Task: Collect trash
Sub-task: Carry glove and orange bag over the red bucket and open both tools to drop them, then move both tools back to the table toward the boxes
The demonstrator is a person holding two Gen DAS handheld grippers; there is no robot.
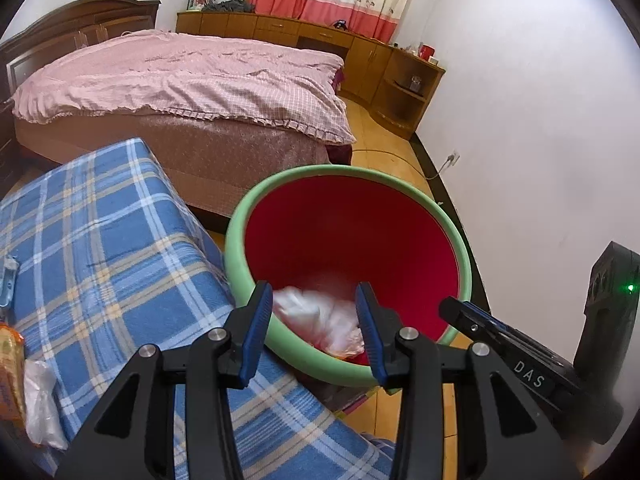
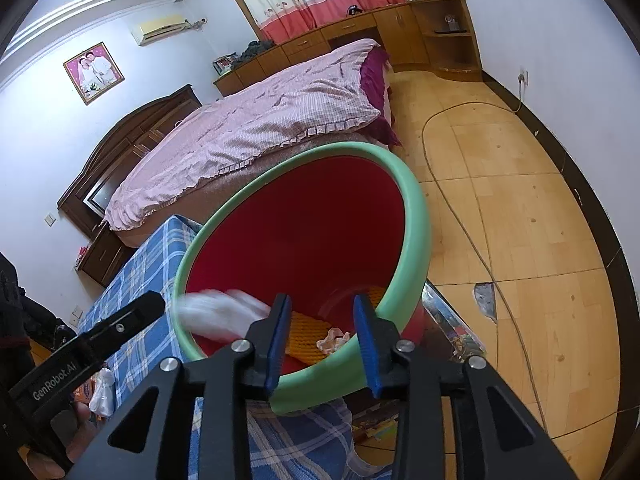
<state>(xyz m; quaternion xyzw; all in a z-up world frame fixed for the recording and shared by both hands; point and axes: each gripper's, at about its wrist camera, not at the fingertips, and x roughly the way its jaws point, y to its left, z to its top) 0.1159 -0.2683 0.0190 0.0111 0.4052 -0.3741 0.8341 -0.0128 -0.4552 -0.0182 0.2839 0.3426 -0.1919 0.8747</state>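
Observation:
A red bin with a green rim point(image 1: 464, 256) point(image 2: 416, 216) stands beside a table with a blue plaid cloth point(image 1: 104, 264) point(image 2: 156, 256). My left gripper point(image 1: 316, 320) is open over the bin's near rim; a blurred clear plastic bag point(image 1: 316, 316) lies between and below its fingers, inside the bin. In the right wrist view the same bag point(image 2: 216, 312) is a white blur in the bin, beside an orange ribbed wrapper point(image 2: 312, 332) and crumpled paper point(image 2: 332, 340). My right gripper point(image 2: 322, 336) is open and empty over the rim.
More trash lies on the cloth at the left: a clear plastic bag point(image 1: 40, 400), an orange packet point(image 1: 10, 364) and a blue item point(image 1: 8, 280). A pink bed point(image 1: 180, 80) lies behind. A cable point(image 2: 460, 220) crosses the wooden floor point(image 2: 520, 200).

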